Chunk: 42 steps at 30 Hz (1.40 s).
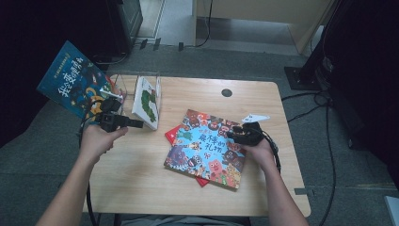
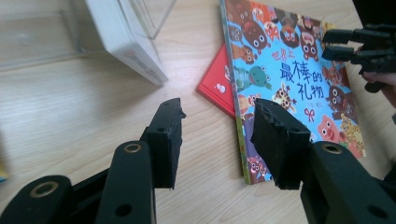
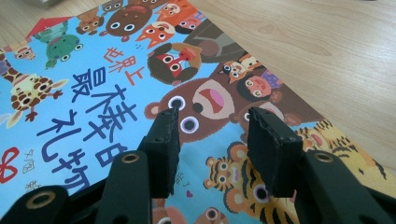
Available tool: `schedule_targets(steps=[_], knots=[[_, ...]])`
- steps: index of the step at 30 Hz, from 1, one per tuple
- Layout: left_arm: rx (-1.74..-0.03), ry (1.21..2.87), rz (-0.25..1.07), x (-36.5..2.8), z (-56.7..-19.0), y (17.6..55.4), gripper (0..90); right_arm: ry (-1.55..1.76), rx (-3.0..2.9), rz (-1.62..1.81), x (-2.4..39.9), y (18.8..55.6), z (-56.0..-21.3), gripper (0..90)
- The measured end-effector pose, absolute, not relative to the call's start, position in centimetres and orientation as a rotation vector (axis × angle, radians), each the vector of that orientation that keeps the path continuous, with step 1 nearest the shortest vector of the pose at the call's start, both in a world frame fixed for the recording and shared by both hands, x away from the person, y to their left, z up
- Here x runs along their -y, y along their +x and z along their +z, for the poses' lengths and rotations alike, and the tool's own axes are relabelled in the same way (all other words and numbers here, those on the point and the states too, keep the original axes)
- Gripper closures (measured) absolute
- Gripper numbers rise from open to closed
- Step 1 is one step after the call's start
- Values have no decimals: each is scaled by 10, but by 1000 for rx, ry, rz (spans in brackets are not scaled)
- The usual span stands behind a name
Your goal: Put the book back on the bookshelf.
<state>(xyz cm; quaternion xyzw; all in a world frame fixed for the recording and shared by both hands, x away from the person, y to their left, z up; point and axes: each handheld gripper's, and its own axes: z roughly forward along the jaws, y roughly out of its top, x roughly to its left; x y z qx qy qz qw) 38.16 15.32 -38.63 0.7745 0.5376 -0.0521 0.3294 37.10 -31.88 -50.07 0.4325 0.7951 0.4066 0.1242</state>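
A blue picture book [image 1: 207, 148] with cartoon animals lies flat mid-table on top of a red book [image 1: 172, 134]. My right gripper [image 1: 232, 134] is over its right part, jaws open and pointing left; in the right gripper view the open gripper [image 3: 212, 140] frames a bear on the cover [image 3: 93, 70], gripping nothing. My left gripper [image 1: 139, 124] is held at the table's left, pointing right, and is open and empty. In the left gripper view the left gripper [image 2: 219, 135] is over bare wood, just short of the blue book's [image 2: 289, 74] near edge, and the red book [image 2: 217, 81] peeks out beneath it.
A white book [image 1: 147, 101] with a green caterpillar leans in a clear plastic holder [image 1: 121, 84] at the back left. A dark blue book [image 1: 70, 80] stands tilted past the table's left edge. The table [image 1: 155, 188] has a round cable hole [image 1: 227, 92]. Cables trail on the floor to the right.
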Motion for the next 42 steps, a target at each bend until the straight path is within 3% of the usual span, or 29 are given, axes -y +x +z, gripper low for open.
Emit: schedule_targets(steps=[15, 30, 36, 38, 42], knots=[[-1293, 2120, -189, -102, -424, 378, 523, 1293, -2277, 1171, 335, 350, -502, 537], [-1262, 2188, -227, -78, -461, 378, 512, 1353, -2208, 1134, 362, 323, -506, 559], [-1239, 2188, -195, -76, -465, 374, 517, 1376, -2177, 1131, 370, 316, -506, 625], [-1226, 2189, -171, -76, -467, 369, 522, 1421, -2157, 1123, 373, 314, -506, 699], [-1210, 2194, -164, -75, -473, 362, 543, 1475, -2172, 1090, 376, 312, -510, 763]])
